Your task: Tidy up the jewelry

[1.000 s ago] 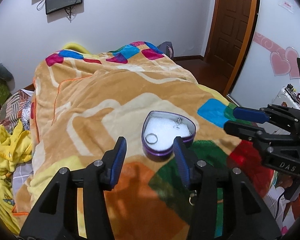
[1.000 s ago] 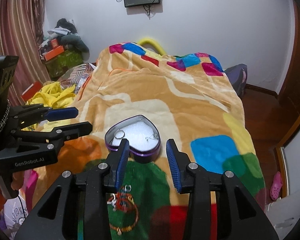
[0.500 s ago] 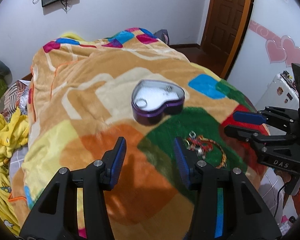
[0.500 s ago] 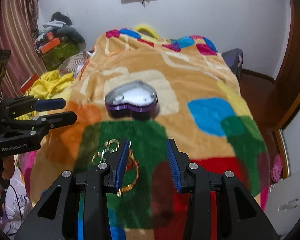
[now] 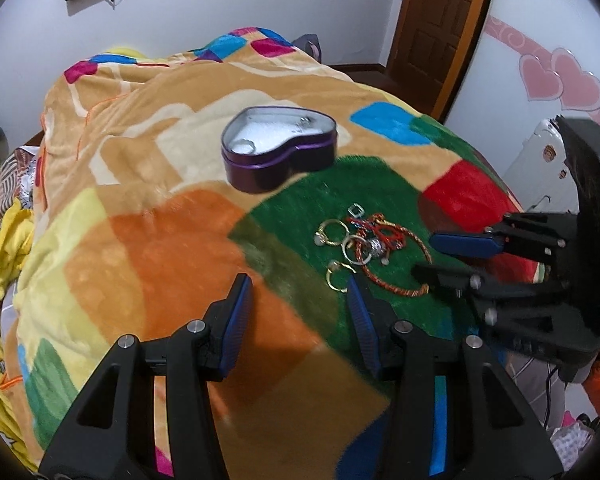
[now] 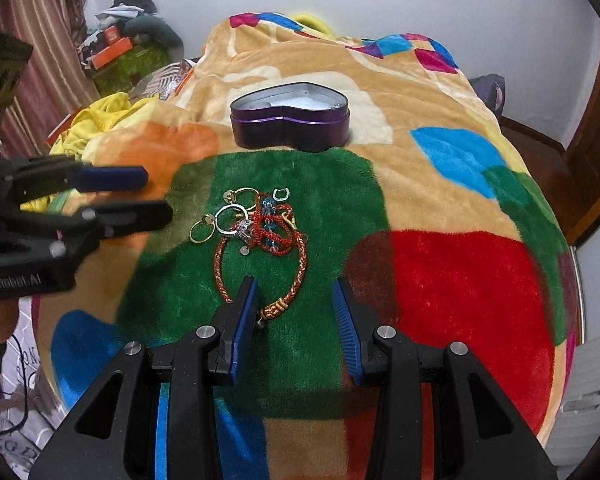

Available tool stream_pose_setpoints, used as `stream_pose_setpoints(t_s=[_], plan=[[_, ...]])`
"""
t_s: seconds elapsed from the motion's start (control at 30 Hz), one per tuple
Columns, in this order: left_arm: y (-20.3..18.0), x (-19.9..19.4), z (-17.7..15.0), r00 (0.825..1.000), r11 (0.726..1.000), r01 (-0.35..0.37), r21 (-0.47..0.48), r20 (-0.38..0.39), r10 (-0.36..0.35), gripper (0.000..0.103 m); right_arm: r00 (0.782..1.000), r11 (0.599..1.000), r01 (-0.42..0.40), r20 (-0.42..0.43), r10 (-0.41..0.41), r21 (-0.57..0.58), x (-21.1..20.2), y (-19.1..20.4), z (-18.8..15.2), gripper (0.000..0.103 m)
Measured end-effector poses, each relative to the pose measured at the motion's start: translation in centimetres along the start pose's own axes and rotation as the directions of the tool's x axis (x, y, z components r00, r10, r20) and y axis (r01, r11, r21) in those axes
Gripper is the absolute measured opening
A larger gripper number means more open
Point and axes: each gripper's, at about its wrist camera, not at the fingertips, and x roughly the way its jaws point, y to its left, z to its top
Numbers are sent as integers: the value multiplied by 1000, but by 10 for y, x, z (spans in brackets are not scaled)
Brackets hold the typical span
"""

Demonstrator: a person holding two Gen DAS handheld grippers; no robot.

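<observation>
A purple heart-shaped tin (image 5: 278, 154) sits open on the bed blanket (image 5: 148, 248), with a ring (image 5: 243, 145) and a small silver piece (image 5: 305, 121) on its white lining. The tin also shows in the right wrist view (image 6: 290, 120). A pile of jewelry (image 6: 256, 226) lies on the green patch: gold rings, a silver ring, a red cord bracelet and a braided orange bracelet (image 6: 296, 276). The pile also shows in the left wrist view (image 5: 364, 246). My left gripper (image 5: 300, 300) is open, left of the pile. My right gripper (image 6: 296, 304) is open over the braided bracelet's clasp end.
The colourful blanket covers the whole bed (image 6: 440, 184). Yellow clothes (image 6: 96, 120) and clutter lie at the bed's left side. A wooden door (image 5: 440, 20) stands at the back right. A white cabinet (image 5: 540, 152) is at the right.
Both grippers have pulled back from the tin toward the near end of the bed. The jewelry pile has come into view in front of them. Both stayed open.
</observation>
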Motion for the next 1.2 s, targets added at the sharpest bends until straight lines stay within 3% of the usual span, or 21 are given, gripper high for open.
stream_pose_setpoints(t_s=[0.1,0.2,0.3,0.63,0.93,1.13,1.2], plan=[[-6,3,-2,1000,1000,11,13,-1,-11,48,1000,1000,-21,-2,21,-2,1,-3,-1,9],[-11,8,-3,1000,1000,20,20,-10,-20,48,1000,1000,-9,5,9,2,1,-5,0,5],[-14,14,-2,1000,999,25,25,-13,-25,47,1000,1000,12,28,-13,25,-2,-9,4,4],[-11,27,4,998,998,53,-16,-23,-54,17,991,998,30,129,-36,50,-26,-16,19,2],[-5,13,7,999,999,30,-19,19,-30,17,979,999,21,200,-29,44,-42,-11,36,2],[3,0,9,999,999,10,-33,50,-9,17,988,996,55,139,-64,70,-25,-17,27,3],[5,-2,8,999,999,9,-38,51,-7,17,993,993,74,90,-82,89,-18,-19,24,10]])
